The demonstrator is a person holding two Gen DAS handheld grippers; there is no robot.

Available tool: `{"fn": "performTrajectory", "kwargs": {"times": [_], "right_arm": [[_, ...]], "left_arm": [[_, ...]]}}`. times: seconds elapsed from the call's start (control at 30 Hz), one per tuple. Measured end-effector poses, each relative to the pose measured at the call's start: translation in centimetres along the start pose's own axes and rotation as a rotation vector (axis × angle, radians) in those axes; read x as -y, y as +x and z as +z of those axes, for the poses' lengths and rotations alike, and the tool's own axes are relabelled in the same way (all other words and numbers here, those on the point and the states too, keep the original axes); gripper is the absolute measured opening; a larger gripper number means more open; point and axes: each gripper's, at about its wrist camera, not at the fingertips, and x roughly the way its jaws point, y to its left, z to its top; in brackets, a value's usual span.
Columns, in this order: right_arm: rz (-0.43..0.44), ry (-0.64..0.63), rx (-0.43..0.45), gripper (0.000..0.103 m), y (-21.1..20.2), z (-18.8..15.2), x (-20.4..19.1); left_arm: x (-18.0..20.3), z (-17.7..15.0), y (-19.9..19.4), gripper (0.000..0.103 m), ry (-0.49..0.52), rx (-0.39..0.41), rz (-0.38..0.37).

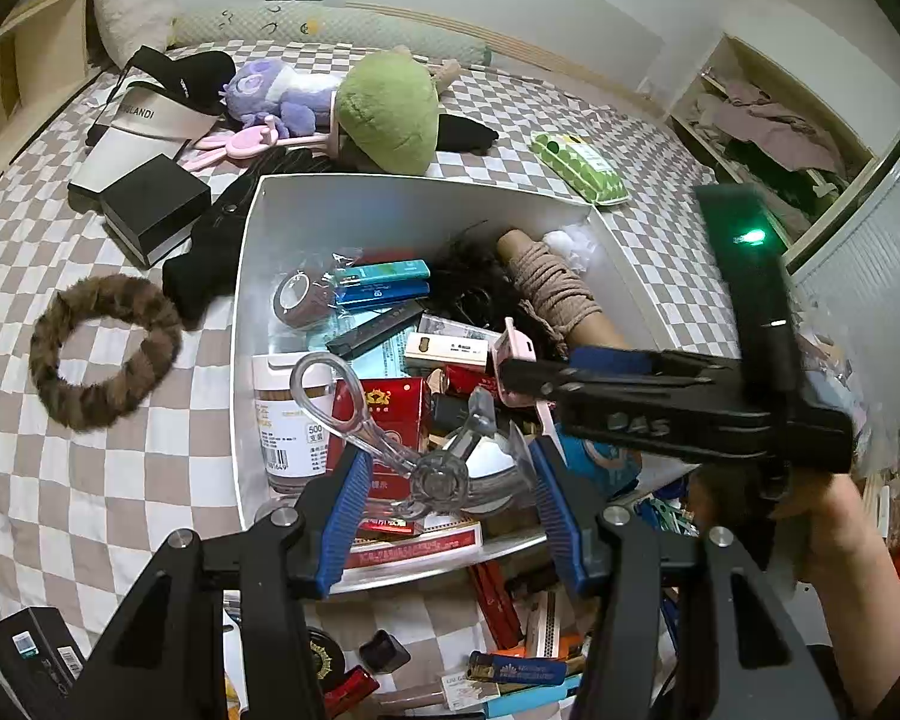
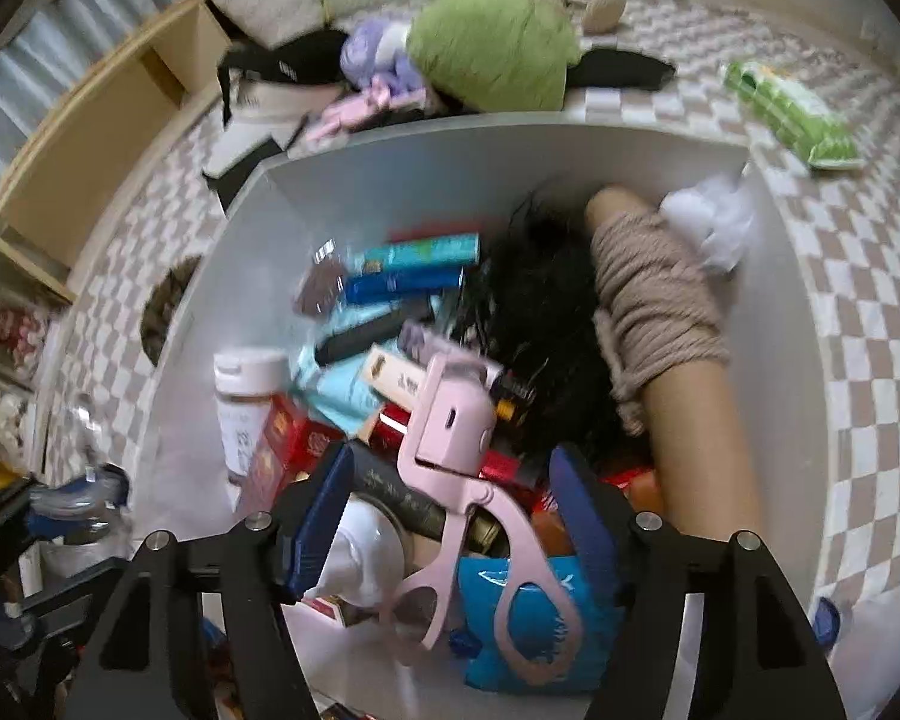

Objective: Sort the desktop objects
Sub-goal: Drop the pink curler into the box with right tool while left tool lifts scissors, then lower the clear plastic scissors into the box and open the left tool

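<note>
**Pink curler sits loose between the right claw's spread pads, over the bin**

Left side first: the left claw (image 1: 450,480) hangs over the near edge of the white bin (image 1: 390,204), which sits on the checkered bed (image 1: 120,480). Its blue pads look to be pinching a clear plastic curler (image 1: 354,408), whose loop handle angles up and away to the left and whose hinge lies between the pads. The grip is narrow, as best the wrist view shows.

Across to the right: the right claw (image 2: 450,468) points steeply down into the same bin with its pads spread. The pink eyelash curler (image 2: 453,420) lies right in that gap, and neither pad seems to press on it. The view is blurred, so a light touch can't be ruled out.

Its long axis runs almost straight along the claw's own line. The head is far out over the red boxes (image 2: 288,438) and the finger loops lie near, under the claw, on a blue packet (image 2: 594,612).

The right hand is plainly the nearer one. It looks like a straight lift backs it out clean, while any sideways drift would snag a pad on the handles.
</note>
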Motion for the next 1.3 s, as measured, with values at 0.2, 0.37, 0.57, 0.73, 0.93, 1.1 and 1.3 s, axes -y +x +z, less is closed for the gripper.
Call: {"fn": "performTrajectory", "kwargs": {"times": [0.2, 0.37, 0.57, 0.73, 0.93, 1.1, 1.3], "right_arm": [[0.011, 0.028, 0.041, 0.068, -1.8, -0.3, 1.2], [0.019, 0.044, 0.056, 0.068, -2.8, -0.6, 1.9], [0.033, 0.065, 0.04, 0.069, -3.4, -1.1, 2.9], [0.021, 0.066, 0.027, 0.069, -3.6, -1.5, 3.6], [0.034, 0.073, 0.034, 0.069, -4.2, -1.6, 4.0], [0.034, 0.053, 0.029, 0.069, -4.3, -1.8, 3.8], [0.034, 0.027, 0.028, 0.069, -4.5, -2.1, 3.5]], "left_arm": [[0.0, 0.2, 0.8, 0.054, -0.012, -0.014, 0.005], [-0.2, 0.5, 2.1, 0.054, -0.042, -0.047, 0.001], [-0.2, 1.0, 3.7, 0.054, -0.062, -0.084, 0.011], [-0.7, 1.1, 5.1, 0.054, -0.084, -0.127, 0.042], [-1.6, 1.0, 6.5, 0.054, -0.118, -0.182, 0.068], [-1.9, 0.9, 6.9, 0.054, -0.141, -0.203, 0.079], [-2.1, 0.9, 6.9, 0.054, -0.162, -0.209, 0.065]]}}
